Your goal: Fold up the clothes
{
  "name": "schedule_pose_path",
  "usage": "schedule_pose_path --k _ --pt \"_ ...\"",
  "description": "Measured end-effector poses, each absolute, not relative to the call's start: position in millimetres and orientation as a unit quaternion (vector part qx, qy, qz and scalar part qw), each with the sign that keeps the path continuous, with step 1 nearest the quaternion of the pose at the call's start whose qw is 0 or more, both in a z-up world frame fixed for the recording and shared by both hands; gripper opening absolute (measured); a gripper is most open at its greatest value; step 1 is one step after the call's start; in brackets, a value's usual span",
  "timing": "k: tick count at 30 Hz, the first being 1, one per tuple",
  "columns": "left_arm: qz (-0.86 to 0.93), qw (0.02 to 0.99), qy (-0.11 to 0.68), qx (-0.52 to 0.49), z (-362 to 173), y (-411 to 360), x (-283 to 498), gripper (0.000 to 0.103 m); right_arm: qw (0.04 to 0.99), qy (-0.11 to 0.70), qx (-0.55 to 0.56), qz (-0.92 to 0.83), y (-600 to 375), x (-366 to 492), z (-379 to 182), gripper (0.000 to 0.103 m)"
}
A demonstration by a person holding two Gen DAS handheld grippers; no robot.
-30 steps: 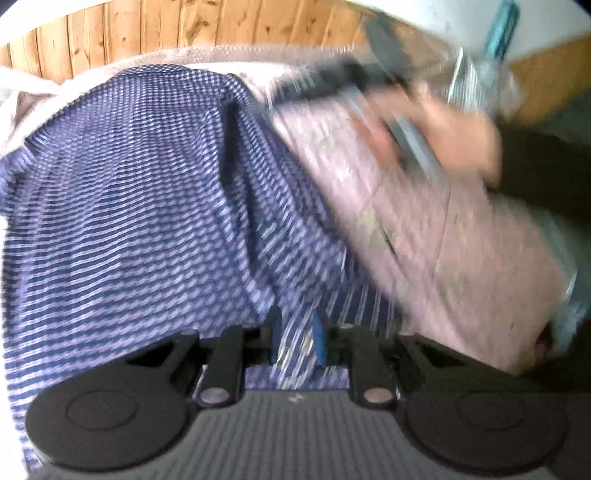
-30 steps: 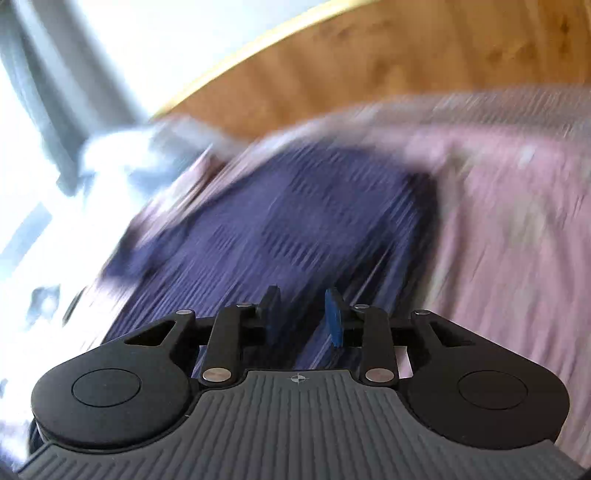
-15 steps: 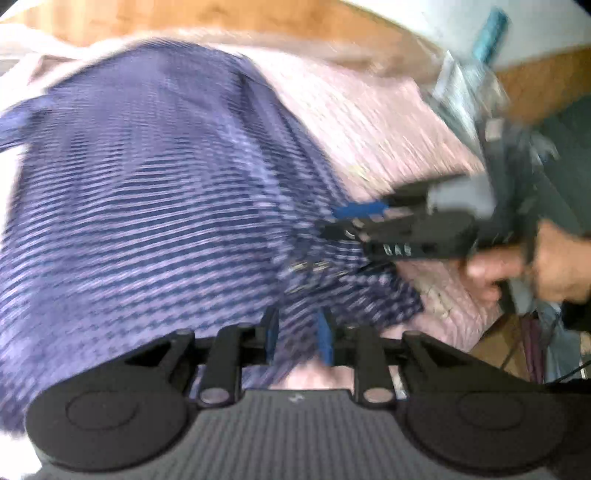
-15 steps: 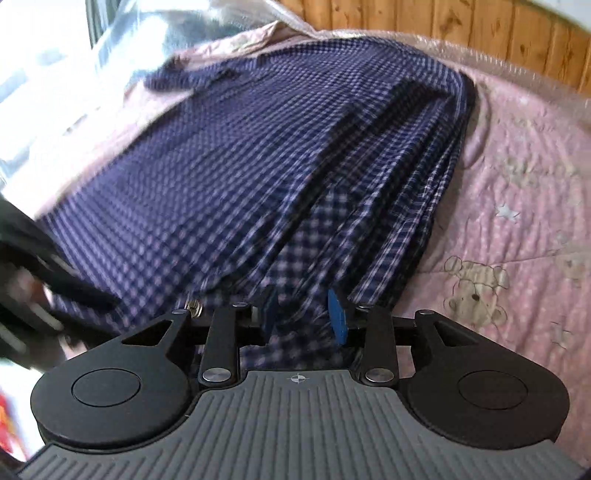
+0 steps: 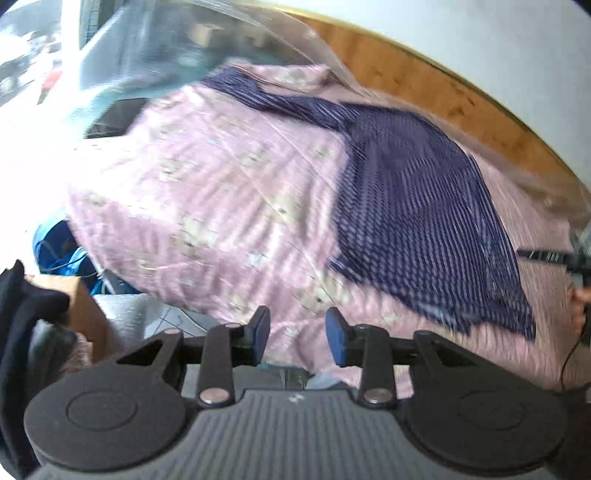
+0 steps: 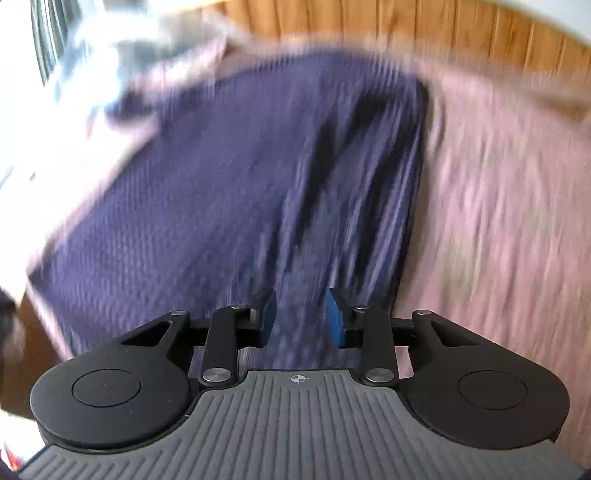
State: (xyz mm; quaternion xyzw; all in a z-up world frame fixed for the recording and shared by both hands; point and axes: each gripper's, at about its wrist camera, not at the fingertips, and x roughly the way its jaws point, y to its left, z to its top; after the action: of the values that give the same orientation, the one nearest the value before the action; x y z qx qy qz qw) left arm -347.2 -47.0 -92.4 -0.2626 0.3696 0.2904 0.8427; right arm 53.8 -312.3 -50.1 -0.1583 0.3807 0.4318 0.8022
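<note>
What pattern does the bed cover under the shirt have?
Pink bed cover with small pale bear-like figures; clearest in the left wrist view.

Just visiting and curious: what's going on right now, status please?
Left gripper open, empty, over pink bedspread. Right gripper open, empty, over blue checked shirt. Shirt lies spread on bedspread. Nothing blocking; views blurred.

Shirt [image 5: 417,206] lies flat on the bed cover [image 5: 221,192], ahead and right of my left tool [image 5: 297,334], one sleeve reaching far-left. Left tool sits over bare cover near the bed's edge. My right tool [image 6: 300,317] hangs over the shirt; cover to its right, wood panelling [image 6: 406,26] behind.
</note>
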Motion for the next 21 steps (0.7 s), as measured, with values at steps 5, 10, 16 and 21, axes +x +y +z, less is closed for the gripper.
schedule_pose_path --k 5,10,16,21 --pt "0.316 0.831 0.379 -0.258 -78.0 -29.4 -330.1 0.035 0.833 0.333 -0.152 0.415 -247.5 175.0 -24.4 0.035" --pt "0.292 0.825 0.433 -0.215 -72.6 -22.7 -264.6 0.035 0.835 0.366 -0.165 0.378 -161.6 292.0 -67.3 0.034" --pt "0.238 0.828 0.482 -0.156 -74.6 -10.1 -188.7 0.039 0.825 0.393 -0.165 0.37 -117.1 354.4 -111.9 0.05" --pt "0.212 0.834 0.492 -0.133 -72.3 24.1 -158.4 0.048 0.832 0.384 -0.12 0.383 -132.9 321.1 -87.6 0.049"
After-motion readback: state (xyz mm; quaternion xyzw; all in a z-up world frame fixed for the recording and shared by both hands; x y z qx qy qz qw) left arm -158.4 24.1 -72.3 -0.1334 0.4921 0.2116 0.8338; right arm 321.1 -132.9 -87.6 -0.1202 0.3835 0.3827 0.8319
